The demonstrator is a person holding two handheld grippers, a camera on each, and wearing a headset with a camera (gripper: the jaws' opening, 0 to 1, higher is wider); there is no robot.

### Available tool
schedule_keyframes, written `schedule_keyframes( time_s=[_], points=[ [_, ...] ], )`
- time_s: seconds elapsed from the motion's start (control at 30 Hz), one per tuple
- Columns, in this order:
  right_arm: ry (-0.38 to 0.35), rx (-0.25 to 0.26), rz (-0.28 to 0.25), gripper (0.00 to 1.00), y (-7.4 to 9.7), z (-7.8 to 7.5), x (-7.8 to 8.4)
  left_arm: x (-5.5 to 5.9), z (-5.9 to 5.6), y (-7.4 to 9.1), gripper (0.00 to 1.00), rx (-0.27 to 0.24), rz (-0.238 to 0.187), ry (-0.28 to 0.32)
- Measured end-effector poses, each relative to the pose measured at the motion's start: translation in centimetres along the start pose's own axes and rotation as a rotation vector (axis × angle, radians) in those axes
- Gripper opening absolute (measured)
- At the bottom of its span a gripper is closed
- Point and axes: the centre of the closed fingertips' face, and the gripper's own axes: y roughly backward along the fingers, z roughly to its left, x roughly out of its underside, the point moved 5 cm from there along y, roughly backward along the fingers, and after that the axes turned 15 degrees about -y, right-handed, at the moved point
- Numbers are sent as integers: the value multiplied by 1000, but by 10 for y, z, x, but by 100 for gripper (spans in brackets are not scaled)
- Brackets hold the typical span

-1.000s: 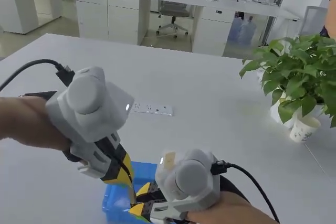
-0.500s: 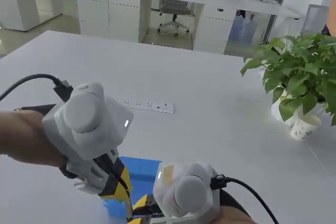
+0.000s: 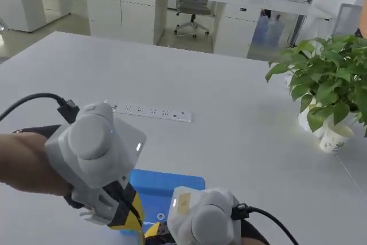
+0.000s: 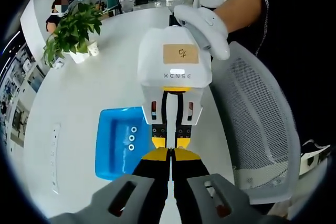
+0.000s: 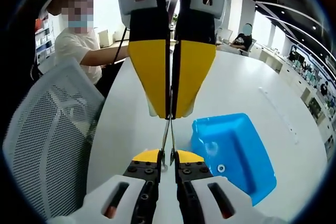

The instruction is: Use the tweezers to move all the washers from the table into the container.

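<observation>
three washers are already lying in the container, in a short row near one wall, as the left gripper view is showing. the container is standing on the table, just beside the two grippers. so a part of the task is looking done.

the tweezers are standing over the table next to the container, not over it, between the two grippers, which are pointing at each other. the left gripper is pressing its jaws together, and in the right gripper view it is gripping the tweezers by one end. the right gripper is keeping its jaws at a narrow gap around the other end. if it is really pinching the tweezers or only standing around them, one cannot tell.

how many washers are left on the table cannot be judged. in the head view the grippers are covering the table near the container, and the bottom edge is cutting off the right gripper's jaws and the near part of the container. the tweezers' tips are sitting hidden between the jaws, so it is not possible to say if they are carrying a washer.
</observation>
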Motion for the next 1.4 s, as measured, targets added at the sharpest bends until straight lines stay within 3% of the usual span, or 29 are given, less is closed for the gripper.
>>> schedule_keyframes(
  time_s=[0.37,1.4],
  points=[
    [3,-6,10,11,-7,8,8,3,-10,-7,3,3,-1,4],
    [-3,-9,26,11,-20,7,20,11,-14,-18,3,6,-7,13]
  ],
)
